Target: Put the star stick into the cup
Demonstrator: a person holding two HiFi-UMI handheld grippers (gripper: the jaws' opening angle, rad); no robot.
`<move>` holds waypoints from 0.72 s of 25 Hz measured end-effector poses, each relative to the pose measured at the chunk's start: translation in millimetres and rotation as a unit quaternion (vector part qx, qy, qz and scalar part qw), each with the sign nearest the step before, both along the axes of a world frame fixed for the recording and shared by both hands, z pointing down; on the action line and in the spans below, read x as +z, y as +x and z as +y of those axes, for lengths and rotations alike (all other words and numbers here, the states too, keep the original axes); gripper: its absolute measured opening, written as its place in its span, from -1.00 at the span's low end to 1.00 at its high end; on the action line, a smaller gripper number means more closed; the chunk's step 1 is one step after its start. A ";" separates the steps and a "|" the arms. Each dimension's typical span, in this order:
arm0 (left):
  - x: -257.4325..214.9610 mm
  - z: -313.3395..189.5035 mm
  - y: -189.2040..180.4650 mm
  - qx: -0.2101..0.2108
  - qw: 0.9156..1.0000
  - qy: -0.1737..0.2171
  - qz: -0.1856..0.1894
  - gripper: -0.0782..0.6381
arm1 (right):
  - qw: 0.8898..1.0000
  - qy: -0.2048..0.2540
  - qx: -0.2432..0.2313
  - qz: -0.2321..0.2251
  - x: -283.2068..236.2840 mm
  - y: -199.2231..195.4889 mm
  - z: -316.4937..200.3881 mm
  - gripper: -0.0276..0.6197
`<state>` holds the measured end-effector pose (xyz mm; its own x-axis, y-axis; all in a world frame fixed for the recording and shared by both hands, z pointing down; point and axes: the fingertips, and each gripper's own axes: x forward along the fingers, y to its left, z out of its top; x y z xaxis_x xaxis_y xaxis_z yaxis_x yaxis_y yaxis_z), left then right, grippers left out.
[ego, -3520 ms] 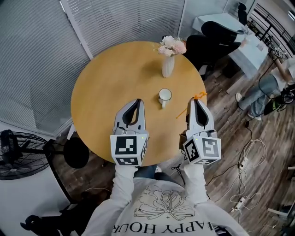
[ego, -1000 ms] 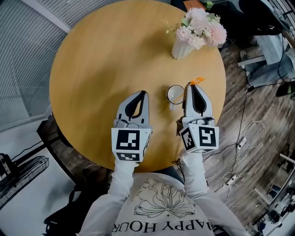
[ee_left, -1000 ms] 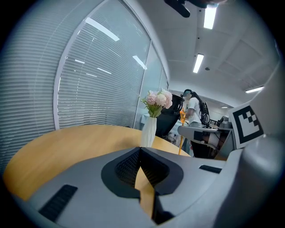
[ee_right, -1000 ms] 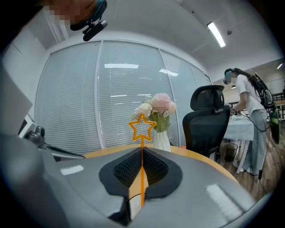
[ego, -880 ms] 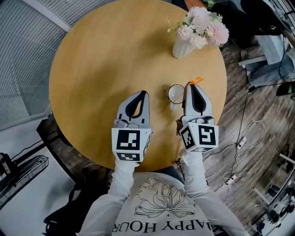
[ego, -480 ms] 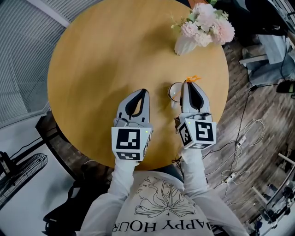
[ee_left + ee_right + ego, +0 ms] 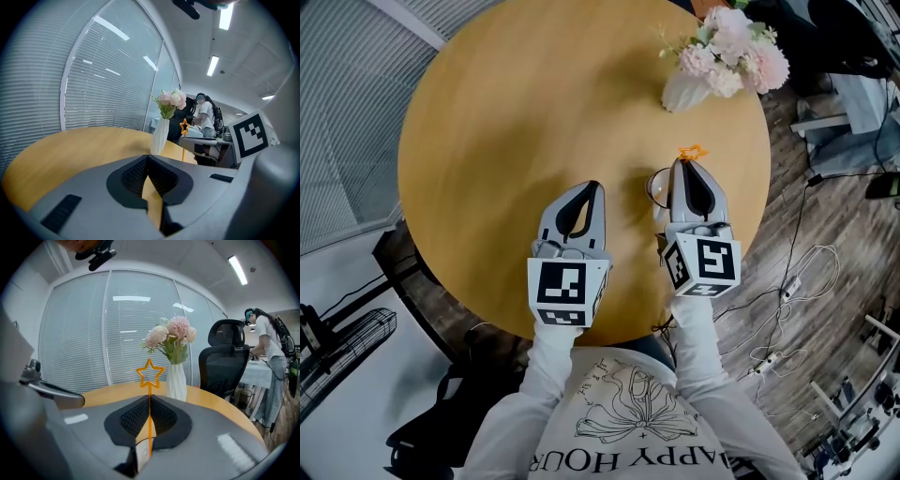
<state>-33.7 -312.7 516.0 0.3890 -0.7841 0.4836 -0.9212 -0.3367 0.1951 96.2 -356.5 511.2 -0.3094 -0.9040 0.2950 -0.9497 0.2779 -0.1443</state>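
Note:
An orange star stick (image 7: 150, 394) stands upright between the jaws of my right gripper (image 7: 149, 401), which is shut on its thin stem; the star head (image 7: 691, 151) pokes out past the jaw tips. The white cup (image 7: 657, 184) sits on the round wooden table (image 7: 516, 122), just left of the right gripper (image 7: 687, 169) and partly hidden under it. My left gripper (image 7: 584, 192) is shut and holds nothing, hovering over the table to the cup's left. From the left gripper view the star (image 7: 184, 125) shows at the right, above the other gripper.
A white vase of pink flowers (image 7: 724, 58) stands at the table's far right edge, beyond the cup. Past the table's right rim lie cables (image 7: 811, 272) on the wooden floor. A black office chair (image 7: 224, 357) and a person stand behind the table.
My right gripper with the star stick has shifted left and forward, now overlapping the cup's right side. The left gripper has stayed put.

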 end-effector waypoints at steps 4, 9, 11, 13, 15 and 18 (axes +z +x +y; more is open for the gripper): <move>2.9 -1.3 -3.1 -0.002 1.000 -0.002 -0.001 -0.76 | 1.000 -0.001 -0.003 0.002 2.2 -4.8 -5.6 -0.87; 7.5 -3.8 -4.8 -0.005 1.000 -0.006 -0.003 -0.76 | 1.000 -0.004 -0.009 0.003 6.6 -9.6 -12.9 -0.86; 8.6 -4.7 -5.1 -0.005 1.000 -0.007 -0.003 -0.76 | 1.000 -0.008 -0.011 0.004 9.2 -10.5 -15.6 -0.86; 8.9 -5.6 -6.3 -0.007 1.000 -0.007 -0.003 -0.76 | 1.000 -0.015 -0.013 0.005 12.8 -11.8 -17.6 -0.85; 8.6 -6.4 -7.9 -0.009 1.000 -0.007 -0.002 -0.76 | 1.000 -0.025 -0.014 0.008 17.2 -13.5 -18.4 -0.85; 9.9 -5.6 -10.0 -0.007 1.000 -0.011 -0.003 -0.76 | 0.999 -0.033 -0.014 0.012 21.5 -15.3 -18.4 -0.85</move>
<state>-43.7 -318.4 525.9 0.3743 -0.7787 0.5036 -0.9273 -0.3186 0.1966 80.9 -374.8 532.7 -0.3267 -0.8732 0.3618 -0.9450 0.2951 -0.1411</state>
